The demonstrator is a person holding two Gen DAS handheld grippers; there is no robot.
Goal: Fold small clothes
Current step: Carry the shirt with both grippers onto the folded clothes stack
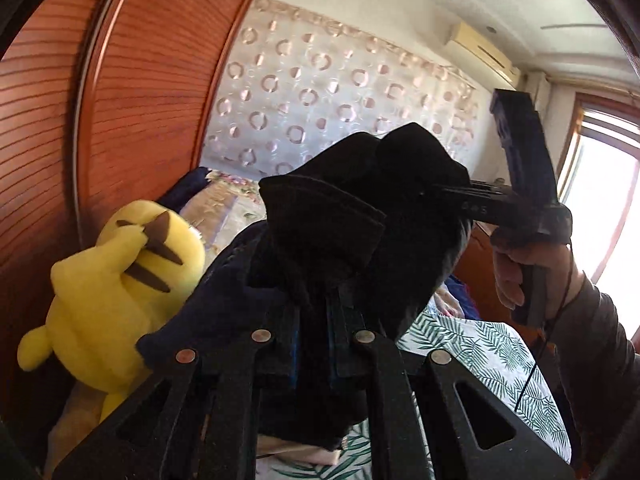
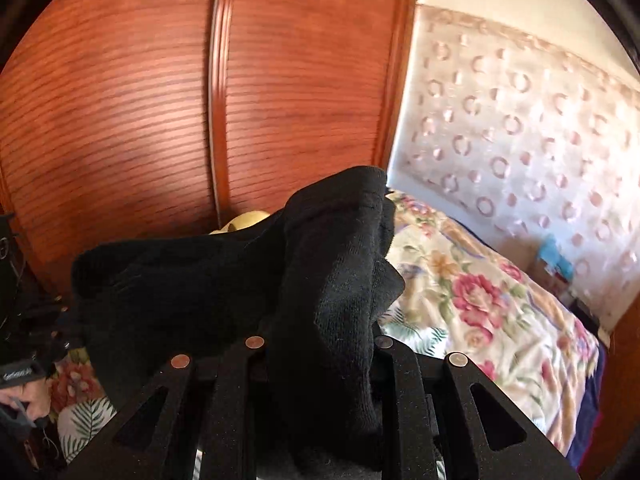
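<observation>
Black knitted sock (image 2: 332,280) held aloft between both tools, left gripper (image 1: 316,320) clamped on one end, right gripper (image 2: 320,352) pinching the other, yellow plush toy (image 1: 116,280) left of it, floral quilt (image 2: 480,288) beyond, leaf-print sheet (image 1: 480,344) below.

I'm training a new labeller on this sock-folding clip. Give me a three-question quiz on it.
1. True or false: both grippers grip the black sock.
2. What lies beside the left gripper? A) a yellow plush toy B) a red ball C) a book
3. Fill in: in the right wrist view, the blanket behind the right gripper has a ____ print.

Key: 1 true; 2 A; 3 floral.
</observation>
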